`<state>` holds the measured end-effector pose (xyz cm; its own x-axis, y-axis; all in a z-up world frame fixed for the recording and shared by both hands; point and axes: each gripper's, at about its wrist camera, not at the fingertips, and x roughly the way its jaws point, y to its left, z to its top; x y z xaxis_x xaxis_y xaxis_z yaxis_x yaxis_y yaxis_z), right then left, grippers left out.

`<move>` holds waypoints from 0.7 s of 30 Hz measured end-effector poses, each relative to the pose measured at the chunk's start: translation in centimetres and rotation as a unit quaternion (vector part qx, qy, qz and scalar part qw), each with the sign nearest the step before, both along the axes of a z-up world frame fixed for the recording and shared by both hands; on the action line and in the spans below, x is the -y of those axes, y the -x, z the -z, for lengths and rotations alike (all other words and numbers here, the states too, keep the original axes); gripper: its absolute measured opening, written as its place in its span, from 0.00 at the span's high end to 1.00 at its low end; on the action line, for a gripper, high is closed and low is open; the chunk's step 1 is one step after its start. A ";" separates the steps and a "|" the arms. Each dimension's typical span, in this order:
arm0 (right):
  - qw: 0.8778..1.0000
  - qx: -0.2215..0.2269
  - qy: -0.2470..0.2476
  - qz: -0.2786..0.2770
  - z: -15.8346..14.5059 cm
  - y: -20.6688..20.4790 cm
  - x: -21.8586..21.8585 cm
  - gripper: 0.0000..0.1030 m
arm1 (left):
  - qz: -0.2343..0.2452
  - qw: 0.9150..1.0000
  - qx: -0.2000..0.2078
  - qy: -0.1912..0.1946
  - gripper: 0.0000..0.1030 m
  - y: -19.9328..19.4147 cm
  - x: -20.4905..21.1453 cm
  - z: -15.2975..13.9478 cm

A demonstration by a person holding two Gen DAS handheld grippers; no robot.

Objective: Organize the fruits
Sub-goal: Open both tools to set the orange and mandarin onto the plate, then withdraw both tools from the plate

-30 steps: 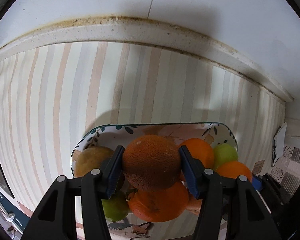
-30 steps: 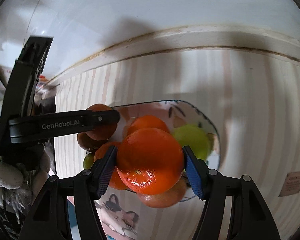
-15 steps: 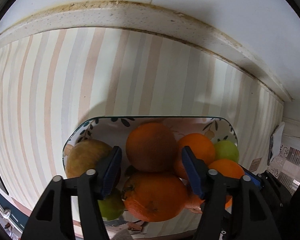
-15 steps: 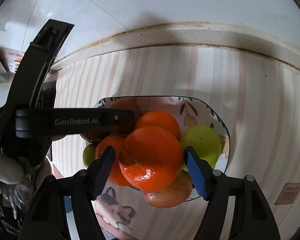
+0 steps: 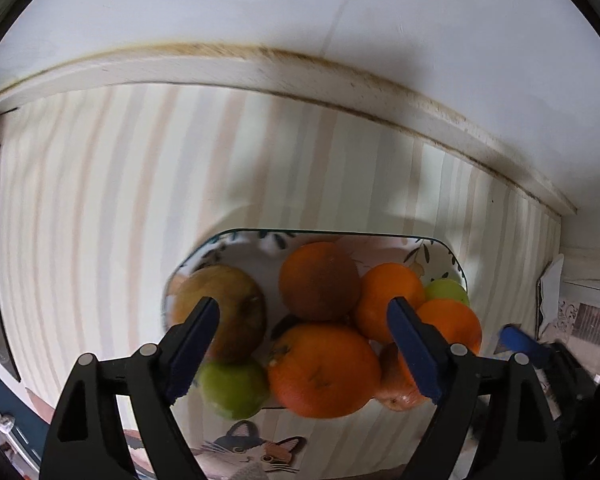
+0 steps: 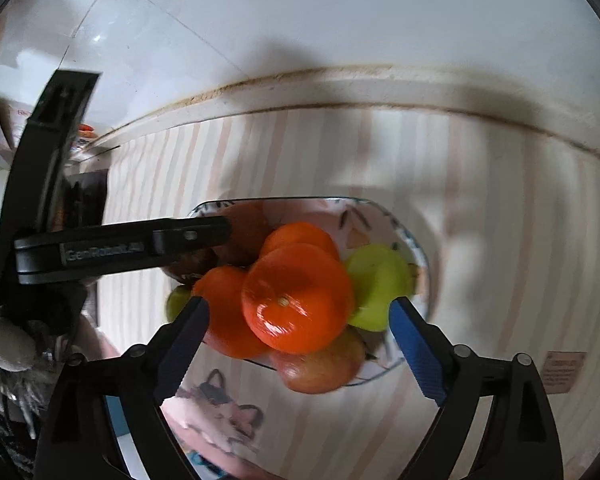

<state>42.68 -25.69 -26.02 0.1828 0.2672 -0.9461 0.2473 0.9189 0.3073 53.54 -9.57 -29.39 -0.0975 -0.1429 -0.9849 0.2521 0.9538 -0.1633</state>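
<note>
Both my tools, left and right, have just been opening and hang released above the oranges on the plate.

free: striped cloth behind plate | blocked: wall ledge beyond; piled fruit fills plate

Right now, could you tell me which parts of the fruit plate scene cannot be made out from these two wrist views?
- Plate: its near rim is hidden by the piled fruit and the left gripper fingers in the left wrist view.
- Red apple: blurred and half covered by the glossy orange, right wrist view.
- Cat picture: cut off by the bottom edge, left wrist view.
- Label at right: too small to read.
</note>
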 end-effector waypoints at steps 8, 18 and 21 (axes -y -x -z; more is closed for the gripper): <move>0.994 0.035 0.105 -0.010 -3.3 3.6 -1.5 0.07 | -0.025 0.994 0.104 -0.028 0.17 5.1 -4.0 -4.5; 0.989 0.059 0.137 -0.005 -5.0 8.8 -3.8 0.06 | -0.038 0.981 0.184 -0.042 0.17 12.8 -7.4 -8.4; 0.987 0.069 0.146 -0.007 -5.8 10.2 -4.5 0.06 | -0.037 0.979 0.199 -0.040 0.17 14.8 -7.7 -9.5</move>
<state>32.47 -21.18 -20.21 0.3132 -0.0100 -0.9496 0.2086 0.9762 0.0585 38.77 -1.82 -19.92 0.3036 -0.0566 -0.9511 0.2097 0.9777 0.0088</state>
